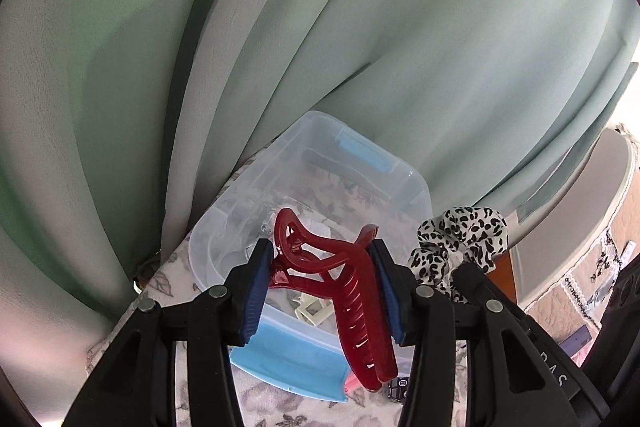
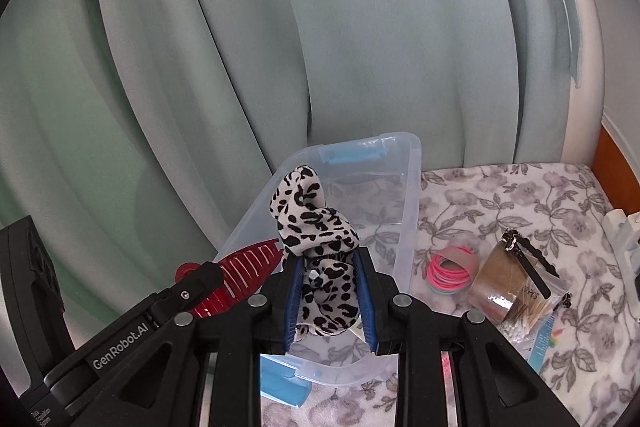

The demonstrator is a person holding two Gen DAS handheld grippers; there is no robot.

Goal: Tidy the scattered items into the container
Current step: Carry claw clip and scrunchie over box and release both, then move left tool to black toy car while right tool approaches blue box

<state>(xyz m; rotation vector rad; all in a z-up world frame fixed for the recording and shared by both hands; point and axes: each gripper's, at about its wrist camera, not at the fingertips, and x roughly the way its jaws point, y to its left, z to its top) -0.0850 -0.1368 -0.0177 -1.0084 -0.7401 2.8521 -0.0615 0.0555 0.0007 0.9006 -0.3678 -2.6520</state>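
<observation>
A clear plastic container with blue latches stands on a floral cloth, against a pale green curtain. My left gripper is shut on a dark red hair claw clip, which hangs over the container's near end. My right gripper is shut on a leopard-print scrunchie, held above the container. In the left wrist view the scrunchie shows just right of the claw clip. The red clip appears at the lower left of the right wrist view. A small cream clip lies inside the container.
Right of the container on the floral cloth lie pink hair ties, a bag of cotton swabs and a dark hair clip. A white object sits at the far right. The curtain hangs close behind.
</observation>
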